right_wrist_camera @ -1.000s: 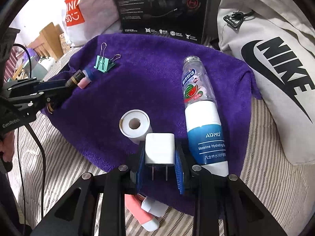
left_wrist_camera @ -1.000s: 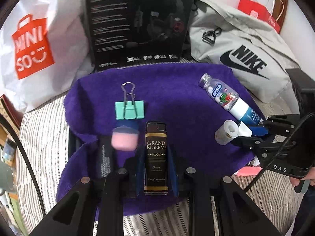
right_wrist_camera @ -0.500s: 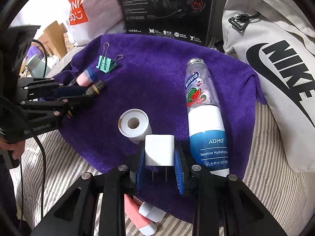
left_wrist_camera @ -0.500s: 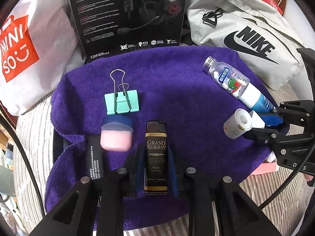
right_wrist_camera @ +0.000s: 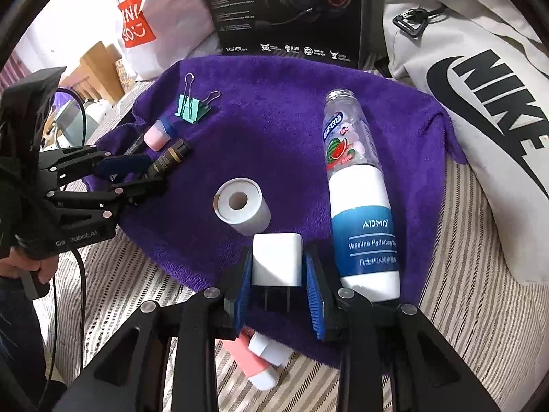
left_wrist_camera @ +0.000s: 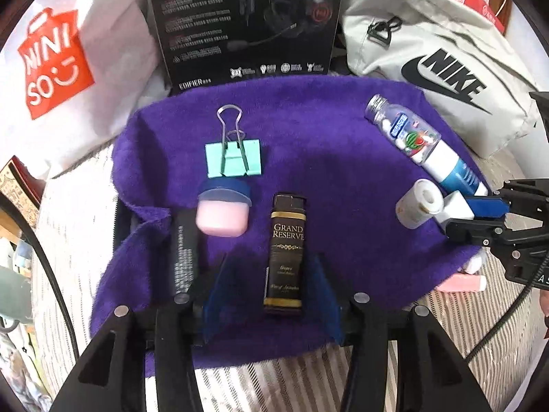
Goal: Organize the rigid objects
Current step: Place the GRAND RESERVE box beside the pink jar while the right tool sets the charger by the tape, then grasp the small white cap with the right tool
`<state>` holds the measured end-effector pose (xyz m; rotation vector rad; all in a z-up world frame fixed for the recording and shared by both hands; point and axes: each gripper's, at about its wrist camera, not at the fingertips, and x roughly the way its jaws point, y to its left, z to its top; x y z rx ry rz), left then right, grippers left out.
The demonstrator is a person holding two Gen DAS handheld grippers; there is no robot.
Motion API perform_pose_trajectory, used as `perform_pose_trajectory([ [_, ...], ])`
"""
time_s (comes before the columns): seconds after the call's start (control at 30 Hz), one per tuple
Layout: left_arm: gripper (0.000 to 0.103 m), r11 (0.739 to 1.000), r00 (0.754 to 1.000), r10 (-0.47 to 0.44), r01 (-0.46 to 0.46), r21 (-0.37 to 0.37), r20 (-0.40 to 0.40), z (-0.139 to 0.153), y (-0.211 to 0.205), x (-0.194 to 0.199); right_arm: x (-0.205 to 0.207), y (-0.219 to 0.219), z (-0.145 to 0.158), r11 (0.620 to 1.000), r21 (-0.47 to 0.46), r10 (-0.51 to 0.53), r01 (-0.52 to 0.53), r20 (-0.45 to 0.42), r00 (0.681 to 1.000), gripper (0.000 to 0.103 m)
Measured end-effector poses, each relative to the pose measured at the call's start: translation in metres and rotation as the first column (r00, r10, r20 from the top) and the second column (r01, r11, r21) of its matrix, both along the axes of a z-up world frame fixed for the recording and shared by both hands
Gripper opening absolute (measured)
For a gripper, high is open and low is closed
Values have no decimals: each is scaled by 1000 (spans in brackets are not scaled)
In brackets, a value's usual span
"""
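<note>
Left tool opening around bottle, bare towel ahead

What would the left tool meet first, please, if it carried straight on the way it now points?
Probably the Grand Reserve bottle, lying on the purple towel between the left tool's opening jaws, whose pads stand clear of it. Beyond its cap the towel looks bare, though depth is hard to judge.

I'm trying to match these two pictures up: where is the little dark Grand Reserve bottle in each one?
Left wrist view: the Grand Reserve bottle lies bottom centre on the purple towel, between the opening left gripper pads.
Right wrist view: the bottle is far left, by that gripper.
Shared landmark: the green binder clip, just beyond it.
</note>
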<state>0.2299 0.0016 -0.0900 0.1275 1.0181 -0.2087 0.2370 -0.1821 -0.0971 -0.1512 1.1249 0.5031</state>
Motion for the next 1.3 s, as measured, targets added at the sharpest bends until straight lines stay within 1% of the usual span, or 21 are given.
perform_pose_trajectory([
  [0.07,48,1000,1000,5,-5,3,19,8,2,-7,-3,0,3,1000,-9,-12,12,4,1000,31],
  [0.13,49,1000,999,13,-13,2,39,17,4,-15,-8,-1,10,999,-30,-15,15,26,1000,39],
  [0.17,49,1000,999,13,-13,0,48,21,6,-18,-10,-2,13,999,-31,-17,18,36,999,47],
  [0.2,49,1000,998,16,-16,-4,61,26,7,-23,-12,-4,17,1000,-13,-15,15,36,999,53],
  [0.23,50,1000,997,17,-16,-7,70,30,7,-27,-16,-7,22,1000,-1,-20,20,44,999,54],
  [0.33,59,1000,994,8,-7,-11,106,42,2,-45,-31,-16,34,999,-32,-38,41,84,996,54],
  [0.43,60,1000,993,5,-4,-15,122,46,-3,-63,-50,-32,45,998,-8,-65,66,112,992,57],
  [0.5,60,999,992,15,-11,-32,127,44,-4,-74,-64,-43,48,997,-3,-82,83,127,989,60],
  [0.57,60,999,993,24,-20,-41,117,39,-5,-81,-76,-51,41,995,-7,-100,102,133,986,60],
  [0.63,60,999,994,32,-28,-38,105,35,-5,-89,-80,-55,30,993,21,-119,118,119,986,58],
  [0.67,60,999,994,35,-32,-37,99,33,-4,-92,-79,-56,22,991,34,-135,132,105,985,53],
  [0.7,60,999,995,39,-36,-35,91,29,-2,-96,-78,-56,15,987,55,-156,151,88,984,44],
  [0.77,60,999,996,47,-44,-30,82,26,1,-102,-75,-51,3,984,81,-165,160,57,985,39],
  [0.87,60,998,996,59,-57,-37,69,22,9,-109,-73,-43,-8,980,96,-178,172,50,983,38],
  [0.97,60,997,996,64,-61,-44,65,19,15,-113,-68,-38,-11,971,137,-204,198,32,978,38],
  [1.13,60,995,996,66,-62,-77,54,14,19,-114,-60,-34,-11,958,141,-254,248,22,967,38],
  [1.3,60,994,998,45,-40,-98,47,9,18,-114,-56,-22,-11,952,114,-289,285,23,957,39],
])
